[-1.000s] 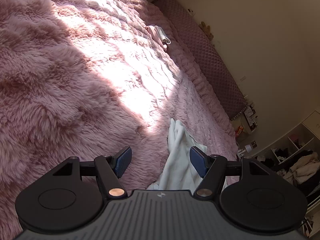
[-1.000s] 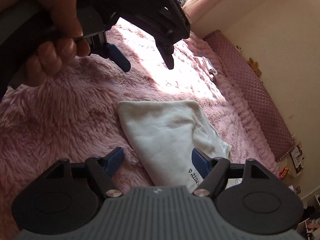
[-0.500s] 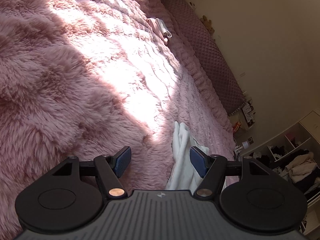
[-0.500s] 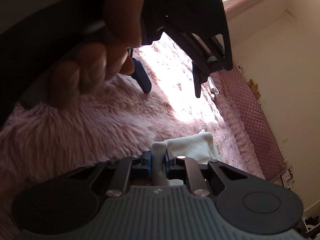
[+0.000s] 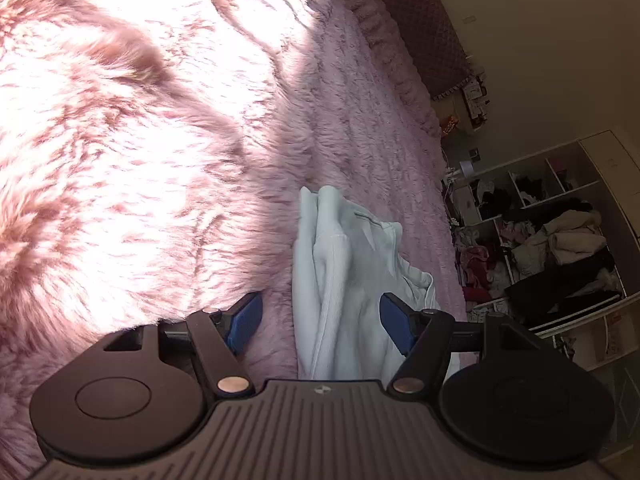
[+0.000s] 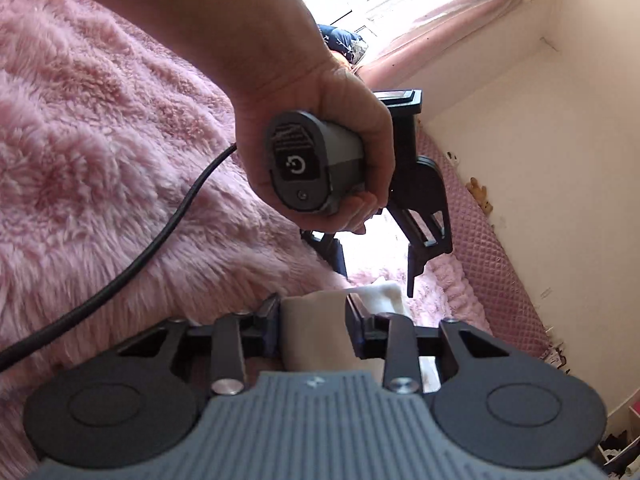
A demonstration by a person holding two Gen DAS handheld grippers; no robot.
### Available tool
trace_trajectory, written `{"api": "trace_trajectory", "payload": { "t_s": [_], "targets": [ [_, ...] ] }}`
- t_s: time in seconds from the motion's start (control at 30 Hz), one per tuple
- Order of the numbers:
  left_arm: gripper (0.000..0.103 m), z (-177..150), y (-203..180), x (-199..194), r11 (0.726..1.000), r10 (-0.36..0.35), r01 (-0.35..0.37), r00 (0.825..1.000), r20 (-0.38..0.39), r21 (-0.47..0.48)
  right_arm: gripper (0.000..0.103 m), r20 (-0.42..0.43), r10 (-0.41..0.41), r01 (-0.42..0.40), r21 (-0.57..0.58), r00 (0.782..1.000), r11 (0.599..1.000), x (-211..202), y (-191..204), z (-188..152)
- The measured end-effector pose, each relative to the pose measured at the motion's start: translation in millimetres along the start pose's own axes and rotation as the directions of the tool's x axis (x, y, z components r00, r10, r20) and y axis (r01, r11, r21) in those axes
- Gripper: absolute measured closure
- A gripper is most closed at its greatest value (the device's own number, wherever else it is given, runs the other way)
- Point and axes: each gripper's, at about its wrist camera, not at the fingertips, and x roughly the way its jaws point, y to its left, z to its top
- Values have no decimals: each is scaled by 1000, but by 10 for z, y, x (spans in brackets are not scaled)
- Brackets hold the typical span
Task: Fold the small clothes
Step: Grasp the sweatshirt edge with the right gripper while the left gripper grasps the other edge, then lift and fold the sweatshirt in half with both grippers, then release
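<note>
- Pink long-pile blanket (image 5: 120, 140) covers the bed, and the white garment (image 5: 344, 280) lies bunched on it, in the shade just beside the sunlit patch
- From the left wrist view the garment is a narrow ridge of folds whose long axis runs straight away from the left gripper (image 5: 320, 304), almost along the line that gripper points
- Left gripper's jaws stand wide; the near end of the garment sits between them, with one blue pad clear of the cloth over bare fur and the other over the garment's edge, neither pressing on it, so it holds nothing
- Right gripper (image 6: 313, 304) is at the opposite end of the garment; its jaws have just been opening, yet a thick fold of cloth fills the gap from pad to pad, so I judge it to be gripped
- Seen from the right wrist, the person's hand (image 6: 332, 140) carries the left gripper above the garment's far part, fingers pointing down, apart from the cloth
- Judgement: the right side already has its end, so the coming move turns on the left jaws, which need to close across the ridge, not along it, to catch the layers together
- Risk as I read it: the bunched layers may slip apart if only the top fold is caught
</note>
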Motion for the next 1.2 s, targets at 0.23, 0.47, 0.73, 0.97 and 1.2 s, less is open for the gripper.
{"api": "trace_trajectory", "payload": {
  "t_s": [0.23,0.47,0.73,0.97,1.2],
  "targets": [
    [26,134,-52,370,999,-4,4,1000,-23,-33,86,-42,3,-3,2,999,1000,189,0,-44],
    [81,147,86,456,995,-18,18,1000,0,-95,100,-72,71,-64,98,995,993,344,-173,2],
    [84,113,41,362,979,-106,116,992,66,-169,101,-67,92,-79,174,994,982,319,-302,-9],
    [85,195,-446,370,989,-63,70,997,54,-129,103,-36,52,-38,317,998,947,190,-727,-39],
    [85,157,-1056,525,997,-47,49,998,31,-60,103,-38,-37,50,436,999,899,-186,-1220,-217]
  ]
}}
